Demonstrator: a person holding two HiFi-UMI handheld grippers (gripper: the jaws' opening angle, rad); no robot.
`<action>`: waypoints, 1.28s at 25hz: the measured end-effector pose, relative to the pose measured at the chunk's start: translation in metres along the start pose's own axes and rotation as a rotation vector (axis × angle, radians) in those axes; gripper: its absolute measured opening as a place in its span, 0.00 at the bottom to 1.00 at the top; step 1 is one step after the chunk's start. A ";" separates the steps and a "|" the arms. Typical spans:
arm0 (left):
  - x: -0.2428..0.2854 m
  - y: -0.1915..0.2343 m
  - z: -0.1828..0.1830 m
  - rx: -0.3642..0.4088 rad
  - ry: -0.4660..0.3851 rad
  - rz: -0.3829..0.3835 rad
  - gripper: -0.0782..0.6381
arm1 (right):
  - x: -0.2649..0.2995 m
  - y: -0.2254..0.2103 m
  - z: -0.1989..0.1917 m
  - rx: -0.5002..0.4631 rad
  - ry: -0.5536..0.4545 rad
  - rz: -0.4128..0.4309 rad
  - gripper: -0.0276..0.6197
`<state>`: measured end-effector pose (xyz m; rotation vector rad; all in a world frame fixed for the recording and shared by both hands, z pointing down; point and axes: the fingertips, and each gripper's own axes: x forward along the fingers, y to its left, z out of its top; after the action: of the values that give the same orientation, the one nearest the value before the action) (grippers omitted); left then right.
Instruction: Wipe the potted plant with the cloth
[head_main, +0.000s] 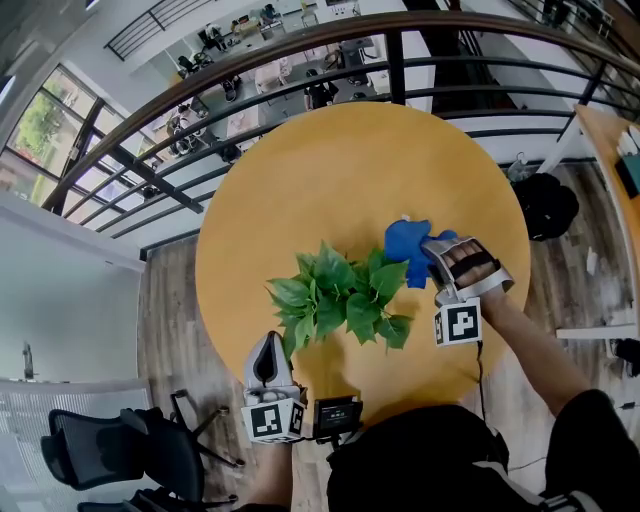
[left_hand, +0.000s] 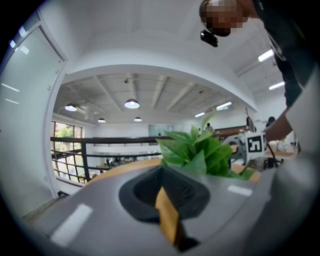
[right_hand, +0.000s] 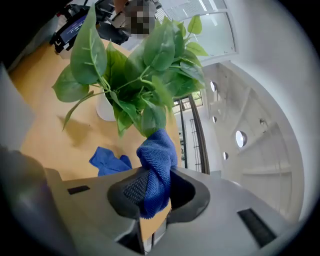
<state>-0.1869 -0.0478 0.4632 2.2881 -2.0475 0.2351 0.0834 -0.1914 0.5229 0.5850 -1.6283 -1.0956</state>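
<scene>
Clamped between the jaws of the right claw (right_hand: 150, 187) is a bunched blue microfibre cloth (right_hand: 157, 160), gripped by a fold, with its free end lying on the round yellow-wood bench (head_main: 340, 170) just short of the leafy green potted plant (head_main: 340, 295). Its raised part sits right up against the nearest leaf. The plant stands in a small white pot (right_hand: 105, 110) towards the person's side of the bench, and nothing steadies it: the left claw (head_main: 268, 360) is clenched on nothing, and hovers beside the foliage on the near left rather than on the pot. That looks like the main hazard, since a firm sideways wipe could slide or tip what seems a light pot. The leaves hang on thin stalks, so dragging the cloth against their lie could crease or tear one, or pull a stem over. The trailing end may also catch in the foliage and tug it. Held only by a fold, the cloth could work loose under friction and drop out of the grasp
</scene>
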 end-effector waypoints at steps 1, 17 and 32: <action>-0.001 0.000 0.000 0.000 0.001 0.000 0.11 | 0.001 0.002 -0.006 0.016 0.016 0.005 0.16; -0.007 -0.004 0.003 0.009 -0.014 -0.003 0.11 | -0.132 0.087 0.012 0.536 -0.109 0.668 0.16; -0.018 -0.008 0.008 0.025 -0.017 0.005 0.11 | -0.143 0.139 0.088 0.558 -0.193 0.813 0.16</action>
<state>-0.1799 -0.0302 0.4534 2.3079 -2.0701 0.2433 0.0704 0.0203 0.5717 0.1111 -2.0760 -0.0939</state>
